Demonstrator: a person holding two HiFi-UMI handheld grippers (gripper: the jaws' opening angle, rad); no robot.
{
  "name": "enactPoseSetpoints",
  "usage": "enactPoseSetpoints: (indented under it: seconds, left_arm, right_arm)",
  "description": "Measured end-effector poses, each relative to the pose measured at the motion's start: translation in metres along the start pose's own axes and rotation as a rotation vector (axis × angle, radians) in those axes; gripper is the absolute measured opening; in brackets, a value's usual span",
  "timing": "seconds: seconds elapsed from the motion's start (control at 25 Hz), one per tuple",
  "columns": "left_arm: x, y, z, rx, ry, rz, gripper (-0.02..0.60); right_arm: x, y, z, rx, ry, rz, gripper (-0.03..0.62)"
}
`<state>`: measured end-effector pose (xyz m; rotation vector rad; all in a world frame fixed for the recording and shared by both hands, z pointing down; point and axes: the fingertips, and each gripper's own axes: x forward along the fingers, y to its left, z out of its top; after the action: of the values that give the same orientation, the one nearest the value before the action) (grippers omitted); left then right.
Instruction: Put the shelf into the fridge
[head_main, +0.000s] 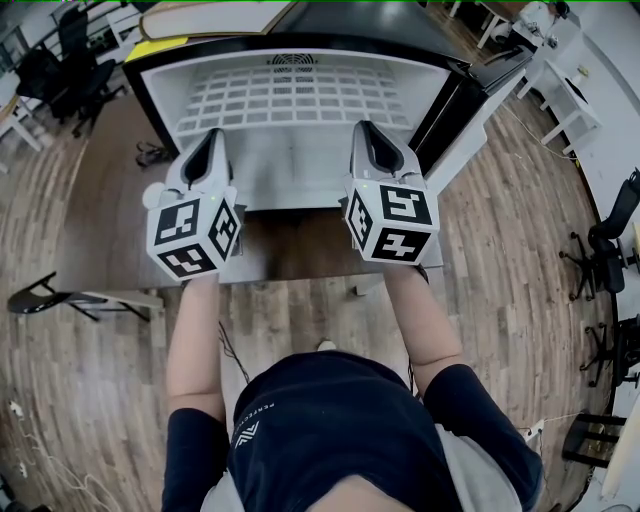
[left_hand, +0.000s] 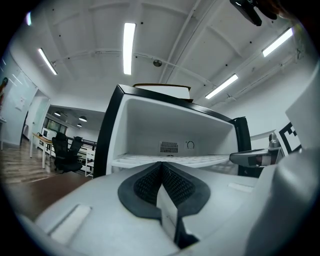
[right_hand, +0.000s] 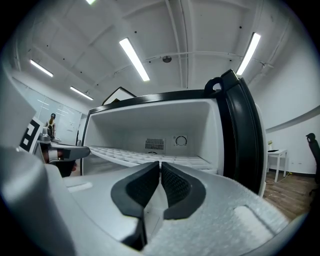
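**A:** Left claw (left_hand: 161, 164), pads pressed flat together. Right claw (right_hand: 160, 164), the same, both pointing level.

**B:** Just ahead of both tips, the white wire-grid shelf (head_main: 300, 98) lies flat inside the open black-framed white fridge (right_hand: 150, 125). Its black door (right_hand: 242, 135) stands right of the right claw.

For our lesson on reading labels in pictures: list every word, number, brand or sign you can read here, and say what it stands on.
No text can be quoted.
Shirt print: a white logo and a line of letters, too small to read.
Marker cubes on the left gripper and right gripper: black-and-white square patterns, no words.
Fridge dial: no readable marks.
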<state>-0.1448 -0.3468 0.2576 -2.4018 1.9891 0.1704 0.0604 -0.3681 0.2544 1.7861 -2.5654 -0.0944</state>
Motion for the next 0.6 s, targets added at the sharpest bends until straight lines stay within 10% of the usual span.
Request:
enactPoseSetpoints:
  seconds: [0.6]
  left_arm:
    - [0.017, 0.005, -0.001, -0.008, -0.022, -0.013, 0.015]
  right_arm:
    - [0.018, -0.006, 0.001, 0.003, -0.001, 0.016, 0.014]
